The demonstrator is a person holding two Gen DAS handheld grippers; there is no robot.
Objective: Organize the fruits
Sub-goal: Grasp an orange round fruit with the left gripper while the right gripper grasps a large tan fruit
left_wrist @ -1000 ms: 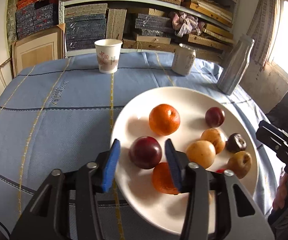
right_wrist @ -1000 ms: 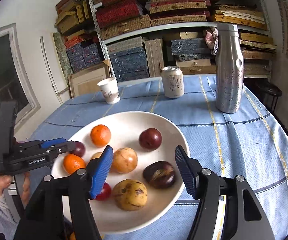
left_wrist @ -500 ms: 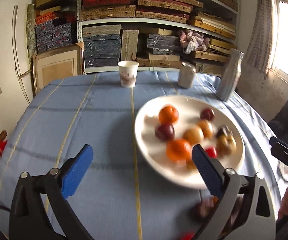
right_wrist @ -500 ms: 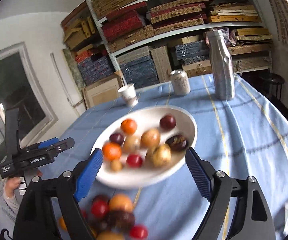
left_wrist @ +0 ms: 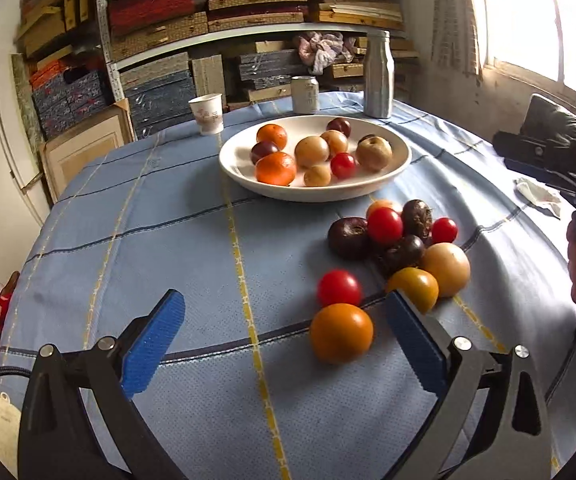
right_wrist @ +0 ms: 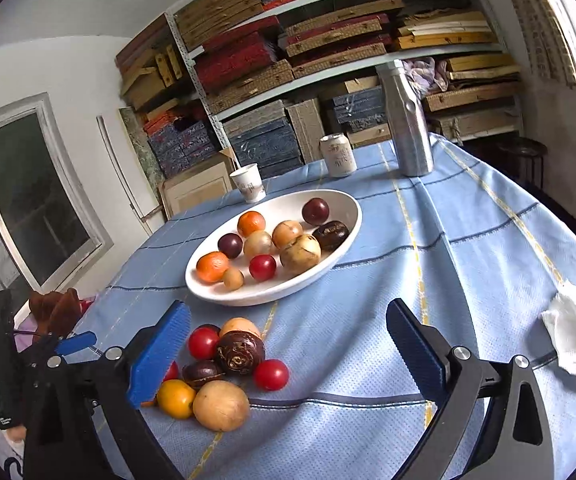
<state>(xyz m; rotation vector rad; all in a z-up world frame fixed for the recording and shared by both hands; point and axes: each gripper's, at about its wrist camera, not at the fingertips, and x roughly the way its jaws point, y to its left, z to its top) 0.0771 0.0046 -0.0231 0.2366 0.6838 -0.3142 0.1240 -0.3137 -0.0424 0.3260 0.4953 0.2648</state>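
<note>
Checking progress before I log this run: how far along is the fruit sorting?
Partly done. Several fruits sit in the white plate. Nothing is in hand: left gripper is open and empty; the right gripper is opening, nothing between its pads. Left: a cluster of loose fruit on the tablecloth.

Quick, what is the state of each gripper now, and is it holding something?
Left gripper: open, holding nothing.
Right gripper: jaws opening, wide apart, holding nothing.
</note>
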